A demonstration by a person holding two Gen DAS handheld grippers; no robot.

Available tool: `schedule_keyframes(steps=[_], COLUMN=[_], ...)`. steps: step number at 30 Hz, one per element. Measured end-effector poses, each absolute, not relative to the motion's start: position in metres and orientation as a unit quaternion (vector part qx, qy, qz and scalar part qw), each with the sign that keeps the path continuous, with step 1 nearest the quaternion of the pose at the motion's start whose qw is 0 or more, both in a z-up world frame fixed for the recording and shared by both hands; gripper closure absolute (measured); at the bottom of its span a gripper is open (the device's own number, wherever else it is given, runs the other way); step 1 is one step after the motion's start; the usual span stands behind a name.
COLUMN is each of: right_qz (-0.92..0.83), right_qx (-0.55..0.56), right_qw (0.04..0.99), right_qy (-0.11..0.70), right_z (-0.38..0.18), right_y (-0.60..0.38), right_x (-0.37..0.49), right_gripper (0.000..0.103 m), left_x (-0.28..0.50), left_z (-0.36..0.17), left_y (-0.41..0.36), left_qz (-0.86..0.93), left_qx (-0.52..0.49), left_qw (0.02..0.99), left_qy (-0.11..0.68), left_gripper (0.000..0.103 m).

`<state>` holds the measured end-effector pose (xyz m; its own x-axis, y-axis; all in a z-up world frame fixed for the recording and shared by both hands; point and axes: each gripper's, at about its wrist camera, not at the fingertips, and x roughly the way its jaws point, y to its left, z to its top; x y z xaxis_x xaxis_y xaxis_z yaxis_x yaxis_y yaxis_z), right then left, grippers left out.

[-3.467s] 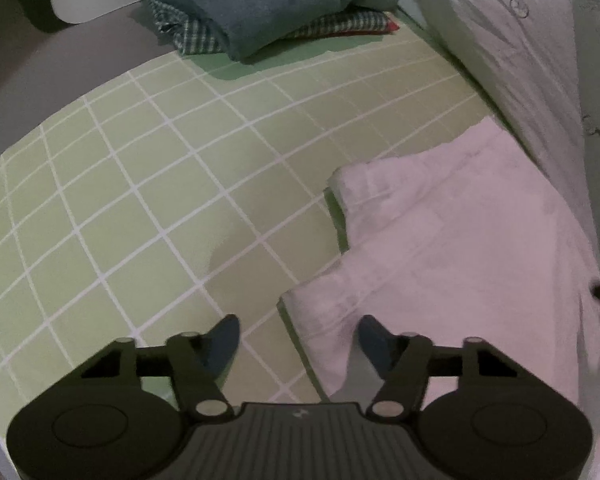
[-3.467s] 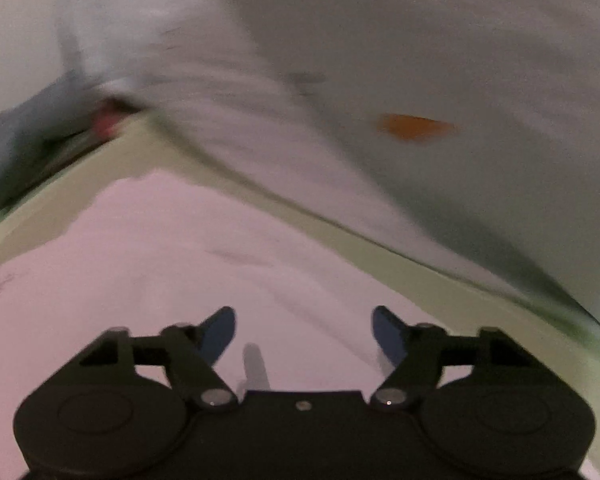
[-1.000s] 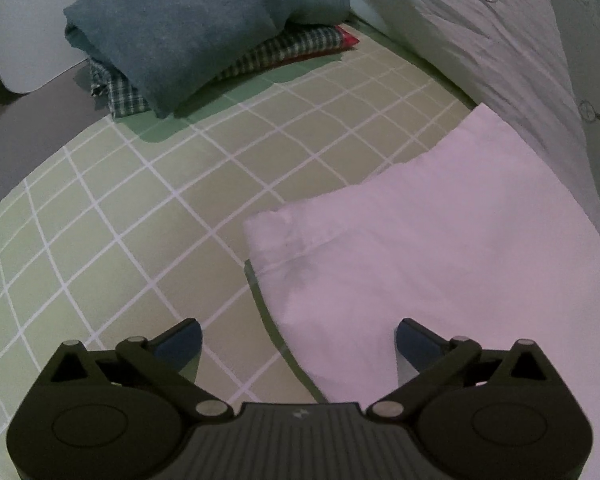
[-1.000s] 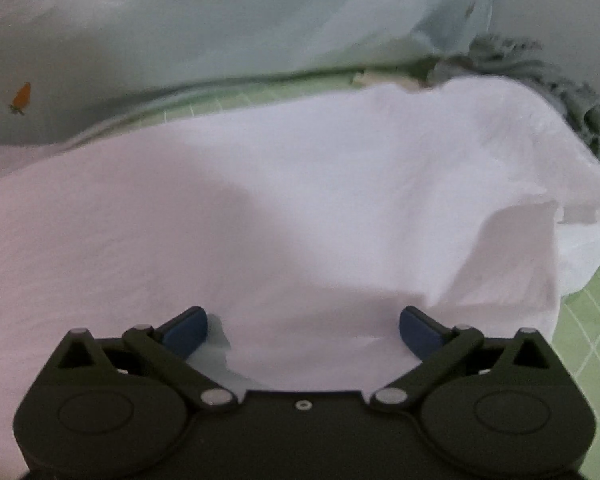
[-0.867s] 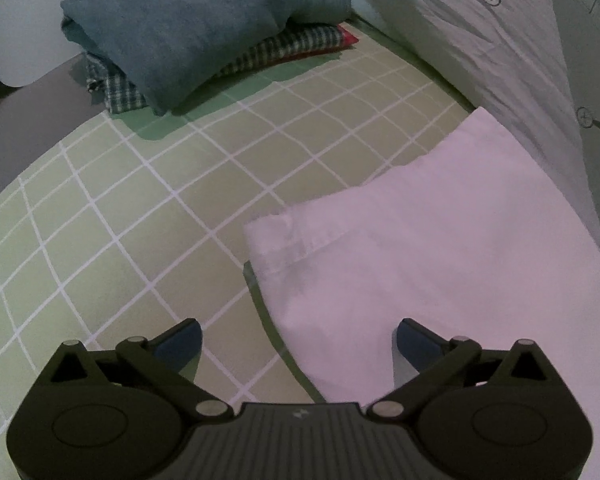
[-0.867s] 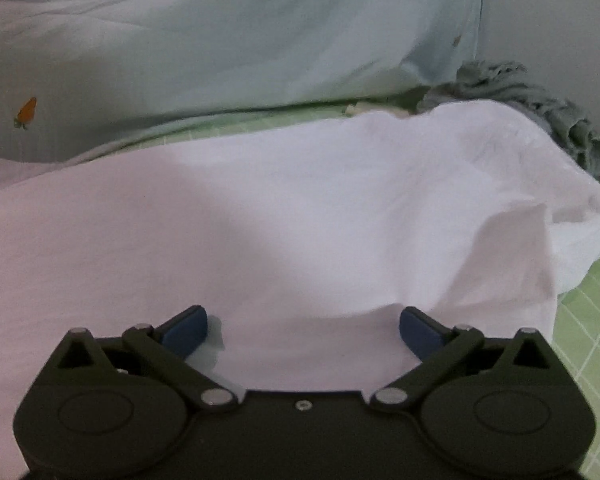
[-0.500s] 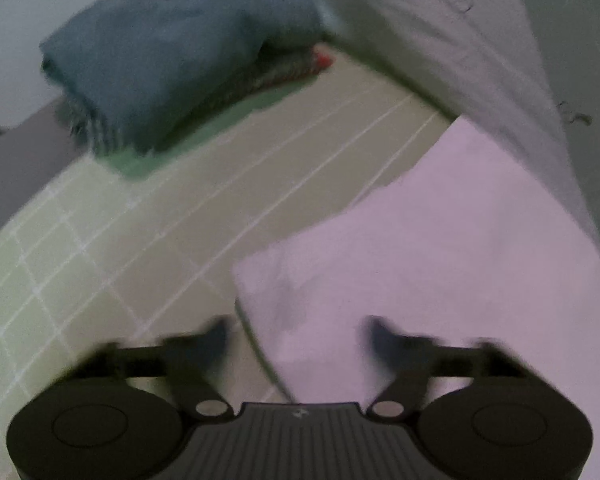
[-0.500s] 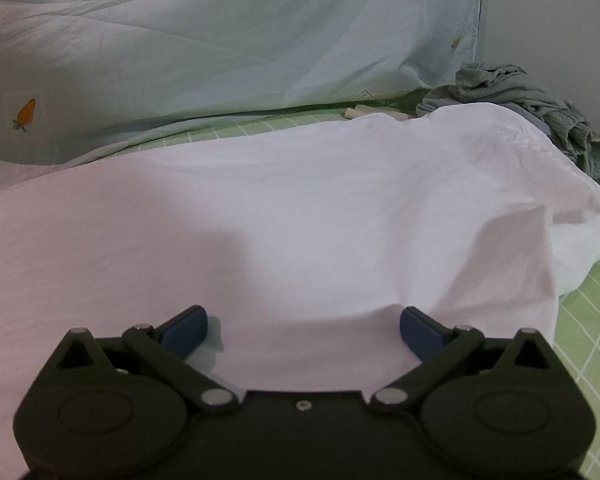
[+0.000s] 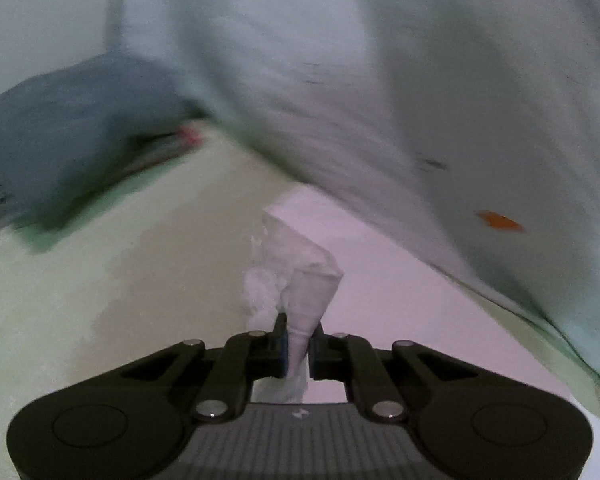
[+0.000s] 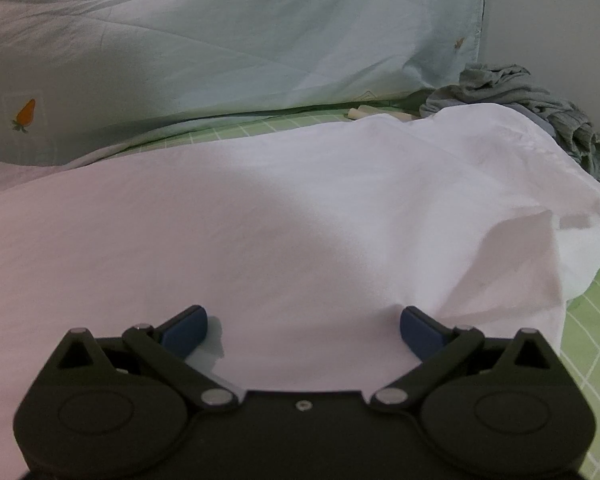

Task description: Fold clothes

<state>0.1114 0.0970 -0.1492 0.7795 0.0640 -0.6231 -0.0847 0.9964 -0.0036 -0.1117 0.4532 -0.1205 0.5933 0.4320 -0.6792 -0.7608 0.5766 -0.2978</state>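
White cloth is bunching between the closing jaws of the left gripper (image 9: 298,336), a pinched corner of the white garment (image 10: 300,216) lying on the green checked sheet (image 10: 592,344). Right gripper (image 10: 303,326) is hovering wide open, holding nothing, over that garment, below the pale quilt (image 10: 228,40).

A green checked bed (image 10: 588,344) carries a white garment (image 10: 300,216), a quilt (image 10: 228,52) behind, grey clothes (image 10: 540,100) far right.

Left of the white garment (image 9: 380,280), green sheet (image 9: 100,280) lay bare up to the folded stack (image 9: 72,140) (blurred); the quilt (image 10: 240,48) walled off the far side.
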Motion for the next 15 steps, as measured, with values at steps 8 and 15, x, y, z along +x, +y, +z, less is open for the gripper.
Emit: schedule_keyframes(steps=[8, 15], right_qz=[0.041, 0.042], right_qx=[-0.014, -0.013], right_qw=[0.943, 0.942], right_qy=[0.330, 0.332], right_z=[-0.148, -0.147], right_y=[0.096, 0.098], right_x=[0.112, 0.111], right_gripper=[0.000, 0.000], left_x=[-0.030, -0.055], left_z=[-0.154, -0.140], left_y=[0.355, 0.373], left_qz=[0.179, 0.187], left_qx=[-0.189, -0.224], left_qw=[0.850, 0.852], left_qy=[0.459, 0.436], left_gripper=[0.076, 0.014])
